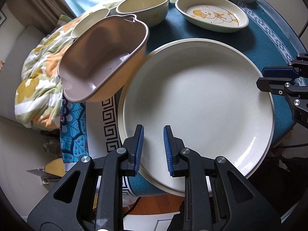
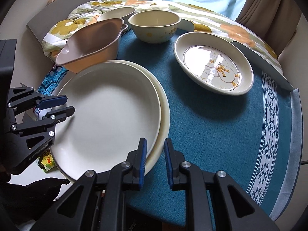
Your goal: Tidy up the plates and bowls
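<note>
Two large white plates are stacked on the teal tablecloth, the top plate (image 1: 198, 104) (image 2: 109, 113) shifted a little off the lower one (image 2: 163, 107). My left gripper (image 1: 153, 148) is open over the top plate's near rim; it shows from the side in the right wrist view (image 2: 66, 105). My right gripper (image 2: 155, 159) is open with its jaws on either side of the stacked rims; in the left wrist view (image 1: 263, 78) it sits at the plate's right edge. A tan bowl (image 1: 100, 59) (image 2: 92, 44), a cream bowl (image 1: 144, 5) (image 2: 154, 27) and a duck dish (image 1: 211, 15) (image 2: 213, 67) stand behind.
A small cream bowl (image 1: 90, 22) (image 2: 115, 13) sits at the back edge by a floral quilt (image 1: 38, 73) (image 2: 211, 25). A grey mat (image 2: 263, 63) leans at the right. The round table's edge (image 2: 296, 134) curves on the right. A patterned cloth (image 1: 73, 130) hangs at the left.
</note>
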Demonstrator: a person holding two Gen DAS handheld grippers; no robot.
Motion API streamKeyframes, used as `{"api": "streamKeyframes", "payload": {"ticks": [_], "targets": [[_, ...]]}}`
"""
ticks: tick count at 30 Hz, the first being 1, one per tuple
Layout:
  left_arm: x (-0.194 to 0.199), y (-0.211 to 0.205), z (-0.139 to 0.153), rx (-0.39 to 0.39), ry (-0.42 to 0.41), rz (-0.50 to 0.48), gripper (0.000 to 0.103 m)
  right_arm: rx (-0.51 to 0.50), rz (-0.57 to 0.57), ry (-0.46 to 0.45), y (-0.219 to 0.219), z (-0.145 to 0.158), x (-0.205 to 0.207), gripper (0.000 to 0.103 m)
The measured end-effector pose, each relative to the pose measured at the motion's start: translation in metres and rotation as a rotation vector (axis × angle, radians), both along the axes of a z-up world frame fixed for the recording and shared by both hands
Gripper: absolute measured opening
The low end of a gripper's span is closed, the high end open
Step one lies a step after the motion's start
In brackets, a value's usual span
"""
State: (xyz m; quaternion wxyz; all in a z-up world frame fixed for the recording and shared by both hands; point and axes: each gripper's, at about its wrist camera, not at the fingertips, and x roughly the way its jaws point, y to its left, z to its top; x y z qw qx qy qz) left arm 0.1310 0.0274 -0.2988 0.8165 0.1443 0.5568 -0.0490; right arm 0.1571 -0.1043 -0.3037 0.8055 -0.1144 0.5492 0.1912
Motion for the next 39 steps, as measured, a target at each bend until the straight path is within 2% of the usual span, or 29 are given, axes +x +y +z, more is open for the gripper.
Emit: {"api": "streamKeyframes", "payload": {"ticks": [6, 7, 8, 9, 10, 11, 13, 14, 19, 22, 24, 27, 30, 32, 36, 39], "targets": [[0.002, -0.001, 0.009, -0.008, -0.003, 0.008, 0.022, 0.057, -0.052, 0.019, -0.009, 0.005, 0.001, 0.017], [0.004, -0.001, 0.012, -0.016, 0.000, 0.011, 0.031, 0.075, -0.065, 0.023, -0.012, 0.007, 0.002, 0.017], [0.005, 0.000, 0.015, -0.030, 0.002, 0.016, 0.056, 0.092, -0.080, 0.028, -0.015, 0.009, 0.002, 0.017], [0.007, 0.000, 0.019, -0.047, -0.004, 0.024, 0.073, 0.107, -0.096, 0.030, -0.019, 0.012, 0.003, 0.017], [0.007, 0.001, 0.026, -0.064, -0.028, 0.031, 0.095, 0.117, -0.111, 0.030, -0.023, 0.014, 0.003, 0.023], [0.007, 0.000, 0.034, -0.081, -0.058, 0.033, 0.100, 0.123, -0.127, 0.027, -0.027, 0.017, 0.003, 0.030], [0.010, -0.003, 0.046, -0.099, -0.074, 0.020, 0.102, 0.142, -0.164, 0.008, -0.037, 0.025, 0.001, 0.078], [0.012, -0.005, 0.050, -0.110, -0.071, 0.008, 0.102, 0.159, -0.181, -0.002, -0.042, 0.030, 0.000, 0.086], [0.026, -0.017, 0.072, -0.190, -0.059, -0.021, 0.102, 0.201, -0.281, -0.060, -0.077, 0.053, -0.003, 0.090], [0.041, -0.024, 0.091, -0.278, -0.068, -0.020, 0.102, 0.249, -0.317, -0.101, -0.103, 0.076, 0.005, 0.098], [0.053, -0.029, 0.105, -0.346, -0.077, -0.002, 0.102, 0.264, -0.327, -0.136, -0.120, 0.094, 0.015, 0.098], [0.073, -0.037, 0.115, -0.425, -0.072, 0.046, 0.102, 0.248, -0.306, -0.129, -0.139, 0.117, 0.041, 0.099], [0.091, -0.048, 0.112, -0.476, -0.054, 0.108, 0.102, 0.193, -0.296, -0.197, -0.153, 0.135, 0.064, 0.099], [0.104, -0.054, 0.102, -0.497, -0.035, 0.159, 0.102, 0.156, -0.237, -0.198, -0.158, 0.134, 0.086, 0.099], [0.129, -0.068, 0.076, -0.500, 0.003, 0.278, 0.101, 0.177, -0.130, -0.101, -0.170, 0.105, 0.136, 0.099], [0.149, -0.077, 0.051, -0.484, 0.030, 0.356, 0.093, 0.203, -0.046, -0.041, -0.171, 0.075, 0.167, 0.096]]}}
